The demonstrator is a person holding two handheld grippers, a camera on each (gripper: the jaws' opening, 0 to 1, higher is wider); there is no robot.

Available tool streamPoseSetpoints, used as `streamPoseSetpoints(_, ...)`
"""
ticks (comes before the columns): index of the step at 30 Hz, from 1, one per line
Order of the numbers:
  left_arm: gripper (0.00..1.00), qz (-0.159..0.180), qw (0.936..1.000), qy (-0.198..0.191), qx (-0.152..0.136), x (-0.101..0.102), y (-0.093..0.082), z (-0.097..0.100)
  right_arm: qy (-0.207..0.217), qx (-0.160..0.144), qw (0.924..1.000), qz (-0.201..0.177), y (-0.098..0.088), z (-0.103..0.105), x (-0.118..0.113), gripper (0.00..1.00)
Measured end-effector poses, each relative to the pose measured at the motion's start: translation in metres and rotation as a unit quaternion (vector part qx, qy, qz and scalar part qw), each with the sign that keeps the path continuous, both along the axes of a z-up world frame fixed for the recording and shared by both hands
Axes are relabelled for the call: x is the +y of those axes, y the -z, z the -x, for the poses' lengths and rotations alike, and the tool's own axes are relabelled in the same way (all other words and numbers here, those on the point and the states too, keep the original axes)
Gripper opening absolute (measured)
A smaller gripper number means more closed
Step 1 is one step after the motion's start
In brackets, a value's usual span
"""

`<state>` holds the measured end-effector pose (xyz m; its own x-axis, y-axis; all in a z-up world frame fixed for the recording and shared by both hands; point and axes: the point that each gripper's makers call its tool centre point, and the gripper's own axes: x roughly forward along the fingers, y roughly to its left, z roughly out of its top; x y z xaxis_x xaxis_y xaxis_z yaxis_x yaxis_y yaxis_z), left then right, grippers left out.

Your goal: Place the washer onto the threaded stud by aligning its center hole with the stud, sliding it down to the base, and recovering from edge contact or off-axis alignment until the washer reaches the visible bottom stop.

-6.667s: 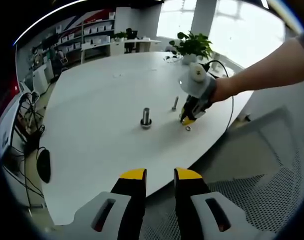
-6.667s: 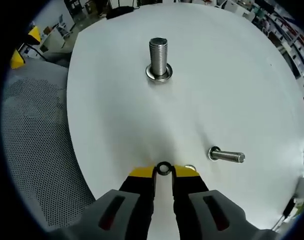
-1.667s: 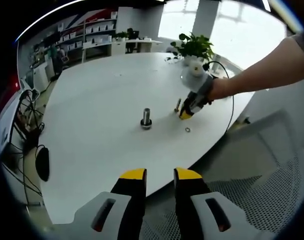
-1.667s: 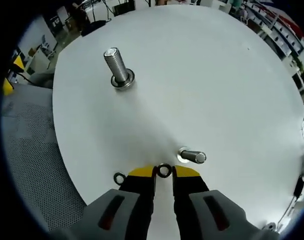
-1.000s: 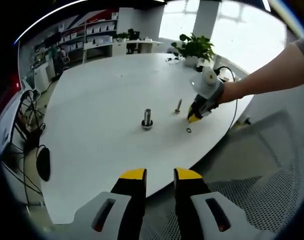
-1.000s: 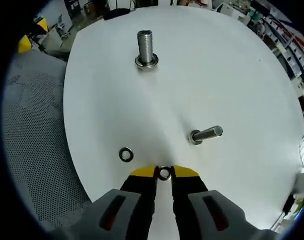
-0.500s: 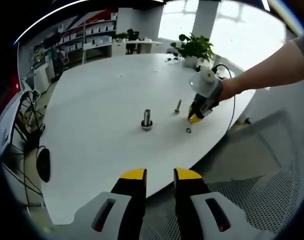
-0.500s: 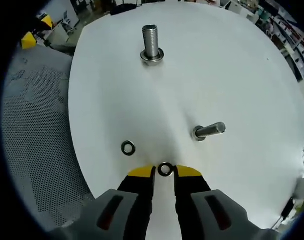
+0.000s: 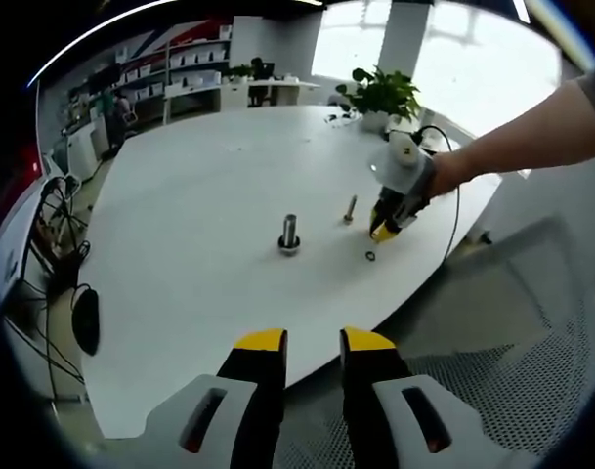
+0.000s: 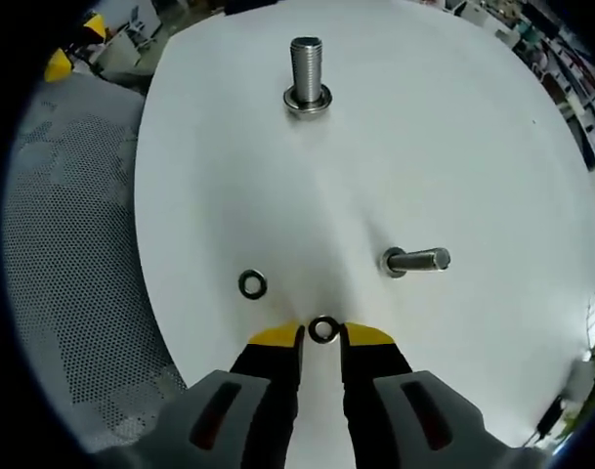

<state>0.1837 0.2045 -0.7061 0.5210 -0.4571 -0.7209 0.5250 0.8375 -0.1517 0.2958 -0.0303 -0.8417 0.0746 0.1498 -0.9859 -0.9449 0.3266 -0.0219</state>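
Washer (image 10: 322, 329) — pinched between right gripper (image 10: 322, 335) fingers (image 10: 277, 337)

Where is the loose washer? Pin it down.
In the right gripper view, the loose washer lies flat on the white table, just up-left of the right gripper, which pinches another washer.

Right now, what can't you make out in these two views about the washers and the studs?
- Held washer, right gripper view: its rim is pinched by the right hand-held gripper; the contact is hidden.
- Small stud, left gripper view: too small to read its thread.
- Large stud, right gripper view: washers at its base can't be counted.
- Loose washer, left gripper view: a mere speck.
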Motion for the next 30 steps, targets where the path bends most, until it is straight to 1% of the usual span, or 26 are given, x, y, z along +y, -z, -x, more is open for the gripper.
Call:
streamPoseSetpoints(1, 0.19, 0.001, 1.0000, 0.000, 0.000, -0.0002, -0.0002, -0.0001, -0.003, 0.000, 1.0000, 0.000, 0.0001, 0.0000, 0.0000, 0.18)
streamPoseSetpoints(4, 0.19, 0.001, 1.0000, 0.001, 0.001, -0.0005, 0.0000, 0.0004, -0.033, -0.002, 0.9994, 0.010, 0.0002, 0.0020, 0.0000, 0.18)
streamPoseSetpoints(11, 0.19, 0.000, 1.0000, 0.005, 0.002, -0.0016, 0.0005, 0.0006, -0.040, 0.000, 0.9992, 0.009, 0.0003, 0.0017, -0.0007, 0.18)
streamPoseSetpoints(14, 0.19, -0.001, 1.0000, 0.004, 0.002, -0.0014, 0.0005, 0.0006, -0.043, 0.003, 0.9989, 0.016, 0.0001, 0.0007, -0.0004, 0.16)
streamPoseSetpoints(16, 0.19, -0.002, 1.0000, 0.005, 0.004, -0.0013, 0.0010, 0.0008, -0.039, 0.003, 0.9990, 0.020, 0.0016, -0.0015, -0.0012, 0.16)
streamPoseSetpoints(21, 0.19, -0.003, 1.0000, 0.007, 0.005, -0.0018, 0.0019, 0.0009, -0.026, -0.003, 0.9995, 0.019, 0.0003, 0.0002, -0.0007, 0.15)
streamPoseSetpoints(25, 0.19, -0.004, 1.0000, 0.005, 0.002, -0.0012, 0.0011, 0.0003, -0.004, -0.003, 0.9999, 0.013, 0.0005, -0.0010, -0.0011, 0.15)
streamPoseSetpoints(29, 0.19, -0.005, 1.0000, 0.003, 0.002, -0.0002, 0.0013, 0.0002, 0.019, 0.003, 0.9994, 0.028, 0.0017, -0.0021, -0.0003, 0.15)
streamPoseSetpoints(30, 0.19, -0.006, 1.0000, 0.002, 0.002, 0.0000, 0.0013, 0.0001, 0.011, 0.005, 0.9993, 0.035, 0.0024, -0.0025, 0.0002, 0.15)
